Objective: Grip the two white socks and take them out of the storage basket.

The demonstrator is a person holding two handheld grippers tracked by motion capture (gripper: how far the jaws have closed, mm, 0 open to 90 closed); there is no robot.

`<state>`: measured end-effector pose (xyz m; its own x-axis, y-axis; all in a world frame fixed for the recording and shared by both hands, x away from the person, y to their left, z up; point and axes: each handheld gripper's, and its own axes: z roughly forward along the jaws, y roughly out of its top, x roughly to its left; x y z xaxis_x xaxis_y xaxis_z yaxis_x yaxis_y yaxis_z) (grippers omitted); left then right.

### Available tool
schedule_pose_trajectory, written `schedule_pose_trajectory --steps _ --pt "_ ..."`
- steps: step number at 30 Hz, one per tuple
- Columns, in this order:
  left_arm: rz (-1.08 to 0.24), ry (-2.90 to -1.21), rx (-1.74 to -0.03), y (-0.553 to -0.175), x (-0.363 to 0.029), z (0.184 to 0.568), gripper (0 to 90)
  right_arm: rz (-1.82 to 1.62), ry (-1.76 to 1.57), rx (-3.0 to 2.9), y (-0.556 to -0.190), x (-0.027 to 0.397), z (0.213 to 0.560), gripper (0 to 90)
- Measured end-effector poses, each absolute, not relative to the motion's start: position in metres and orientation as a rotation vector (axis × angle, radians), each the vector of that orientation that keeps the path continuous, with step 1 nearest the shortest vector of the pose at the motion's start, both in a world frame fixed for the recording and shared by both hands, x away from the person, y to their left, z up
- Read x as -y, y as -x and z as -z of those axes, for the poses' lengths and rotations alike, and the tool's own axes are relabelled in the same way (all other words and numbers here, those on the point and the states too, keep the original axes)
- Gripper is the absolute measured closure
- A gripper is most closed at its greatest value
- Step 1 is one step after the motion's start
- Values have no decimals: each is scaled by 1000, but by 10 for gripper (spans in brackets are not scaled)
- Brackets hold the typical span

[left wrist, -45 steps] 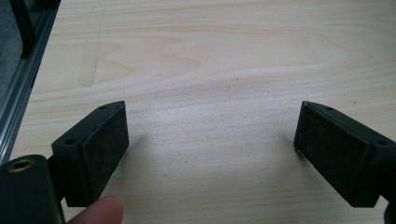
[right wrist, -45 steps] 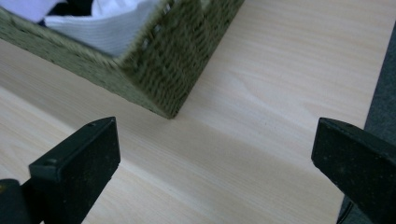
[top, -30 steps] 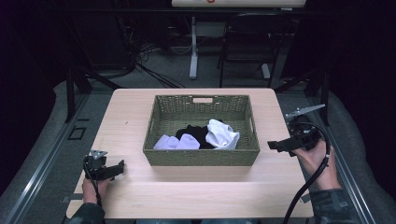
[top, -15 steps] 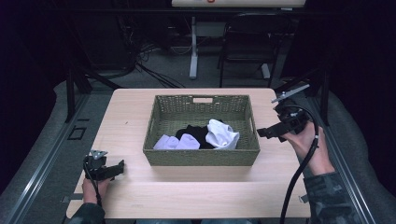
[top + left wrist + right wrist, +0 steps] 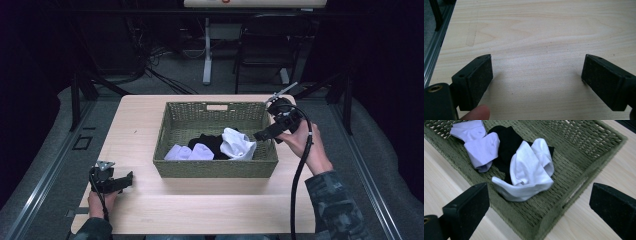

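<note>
Right gripper (image 5: 262,134) hangs over the basket's (image 5: 215,169) right rim, fingers (image 5: 466,207) spread wide and empty. The white sock (image 5: 529,172) lies in the basket just ahead, between them. Left gripper (image 5: 122,181) sits open on the table (image 5: 200,210).

Left gripper (image 5: 131,176) low, right gripper (image 5: 256,135) raised; fingers apart.

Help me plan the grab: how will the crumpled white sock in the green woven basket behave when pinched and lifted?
The crumpled white sock lies in soft folds, so it will probably hang limp from the right gripper. It looks thin, so likely light. It overlaps the black sock, which might drag along. The green woven basket seems unlikely to shift.
</note>
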<state>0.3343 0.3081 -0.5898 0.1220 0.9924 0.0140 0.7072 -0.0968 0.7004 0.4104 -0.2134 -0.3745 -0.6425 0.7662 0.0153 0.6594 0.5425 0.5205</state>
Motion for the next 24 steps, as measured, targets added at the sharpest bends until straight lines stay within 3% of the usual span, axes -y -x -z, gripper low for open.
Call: schedule_pose_trajectory --steps 24 --pt "-679 -1862 -1640 -335 -309 590 99 -684 -1228 -2694 -468 150 441 71"
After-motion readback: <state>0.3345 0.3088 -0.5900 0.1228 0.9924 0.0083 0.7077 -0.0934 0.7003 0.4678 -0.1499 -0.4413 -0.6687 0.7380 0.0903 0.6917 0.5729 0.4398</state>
